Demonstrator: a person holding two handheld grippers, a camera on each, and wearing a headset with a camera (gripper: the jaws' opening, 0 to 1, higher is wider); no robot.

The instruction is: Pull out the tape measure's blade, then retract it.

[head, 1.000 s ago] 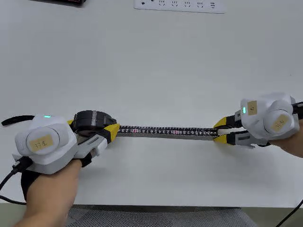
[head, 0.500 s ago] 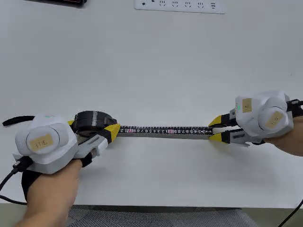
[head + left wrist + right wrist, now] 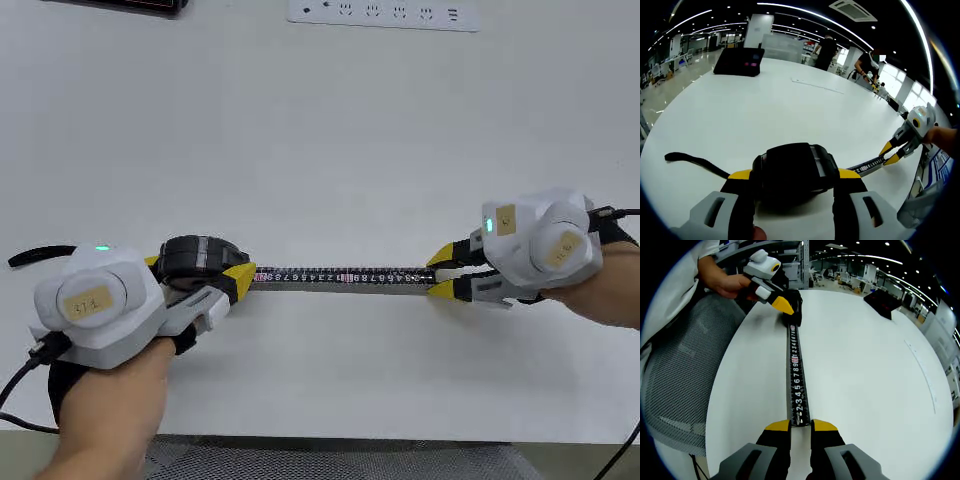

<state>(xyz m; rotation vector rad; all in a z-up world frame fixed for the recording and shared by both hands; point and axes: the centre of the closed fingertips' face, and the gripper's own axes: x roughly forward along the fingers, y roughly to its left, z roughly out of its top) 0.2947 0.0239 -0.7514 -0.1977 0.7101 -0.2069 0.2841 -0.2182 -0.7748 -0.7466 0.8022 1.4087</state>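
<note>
In the head view, the tape measure case [image 3: 198,258] is seen on the white table [image 3: 330,130], over on the left. It is squeezed tight between the jaws of the left gripper [image 3: 235,280]. The blade [image 3: 345,275] is pulled out to the right, low over the table, and its far end is pinched by the closed jaws of the right gripper [image 3: 440,272]. Whether the blade touches the table cannot be told. A power strip [image 3: 383,13] is seen at the far edge, well apart from the work. In the left gripper view, the tape measure case [image 3: 794,170] is seen clamped from both sides by the yellow-tipped jaws. A thin black strap [image 3: 690,161] trails off to one side on the table. The case is judged to be hard, chunky and a bit heavy, and maybe a little slippery. So it is best gripped across its wide sides, as is done here. The blade [image 3: 867,165] is seen running away to the right gripper [image 3: 890,152]. In the right gripper view, the blade [image 3: 796,375], marked with white numbers, runs straight from the pinching jaws to the case at the left gripper [image 3: 782,305]. The blade is judged to be thin, light and springy. It is stiff along its length but easily bent or kinked, and its edges are likely sharp. It is best held at its very end, where it is pinched now. A spring inside is likely pulling it back, so it could whip in fast if it is let go all at once. It is better fed back slowly.
</note>
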